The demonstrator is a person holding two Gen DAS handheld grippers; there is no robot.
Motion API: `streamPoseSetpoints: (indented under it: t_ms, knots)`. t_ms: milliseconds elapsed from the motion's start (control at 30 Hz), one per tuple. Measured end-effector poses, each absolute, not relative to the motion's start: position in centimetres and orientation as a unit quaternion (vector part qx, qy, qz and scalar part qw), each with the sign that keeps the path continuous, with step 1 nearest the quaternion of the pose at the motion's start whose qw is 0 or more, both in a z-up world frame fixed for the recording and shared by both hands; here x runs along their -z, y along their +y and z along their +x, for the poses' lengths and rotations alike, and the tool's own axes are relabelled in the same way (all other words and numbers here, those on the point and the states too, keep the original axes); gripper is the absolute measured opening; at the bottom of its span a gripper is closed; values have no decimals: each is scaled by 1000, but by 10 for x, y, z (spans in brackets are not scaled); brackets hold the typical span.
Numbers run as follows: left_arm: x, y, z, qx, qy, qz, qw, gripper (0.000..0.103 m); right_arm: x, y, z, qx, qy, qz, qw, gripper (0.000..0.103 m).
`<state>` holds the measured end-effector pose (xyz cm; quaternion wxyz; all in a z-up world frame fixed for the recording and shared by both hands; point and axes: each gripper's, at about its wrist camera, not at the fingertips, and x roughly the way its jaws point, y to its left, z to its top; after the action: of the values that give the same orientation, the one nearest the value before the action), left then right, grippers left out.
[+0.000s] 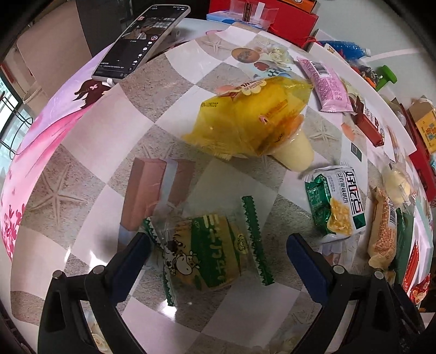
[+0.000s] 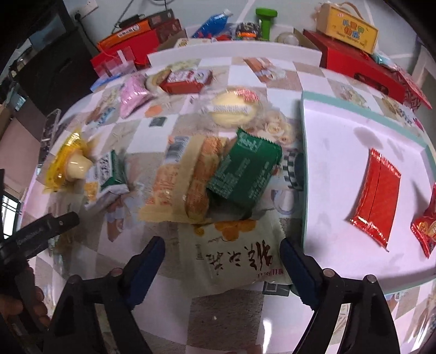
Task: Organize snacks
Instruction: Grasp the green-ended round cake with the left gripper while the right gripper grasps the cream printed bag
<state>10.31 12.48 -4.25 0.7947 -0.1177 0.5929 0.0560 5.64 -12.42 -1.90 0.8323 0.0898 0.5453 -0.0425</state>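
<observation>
My left gripper (image 1: 218,242) is open above a yellow-green cow-print snack packet (image 1: 207,253) that lies between its fingers on the table. Beyond it lie a yellow pudding-cup bag (image 1: 245,119), a green corn packet (image 1: 338,204) and a pink packet (image 1: 327,87). My right gripper (image 2: 222,250) is open over a cream packet with black characters (image 2: 237,256). Ahead of it lie a green packet (image 2: 245,168), a biscuit packet (image 2: 188,179) and a round cake (image 2: 234,109). A white tray (image 2: 340,168) at right holds a red packet (image 2: 376,193) and another red snack (image 2: 425,228).
A phone (image 1: 141,40) leans at the table's far left edge. Red and yellow gift boxes (image 2: 351,27), a blue bottle (image 2: 212,21) and a green object (image 2: 265,19) line the back. The left gripper's handle (image 2: 41,231) shows at the right wrist view's left.
</observation>
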Motion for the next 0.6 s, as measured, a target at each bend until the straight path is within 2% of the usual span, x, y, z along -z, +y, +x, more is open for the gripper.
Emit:
streamPoseSetpoints:
  t_ms: [133,367,467,600]
  knots:
    - [46,117,106,-47,593,-110,796,99,21,-121,57,38,547,86,832,88]
    - [44,96,110,-7,592,-96,800,91,21,-108,57,-8,552,94,828,88]
    - [43,84,109,9,592,-84,802,83,21,-101,57,-18,552,87,829,88]
    - [44,69,110,26,595,-61,801,82,25,-96,58,-9,557,71,828,88]
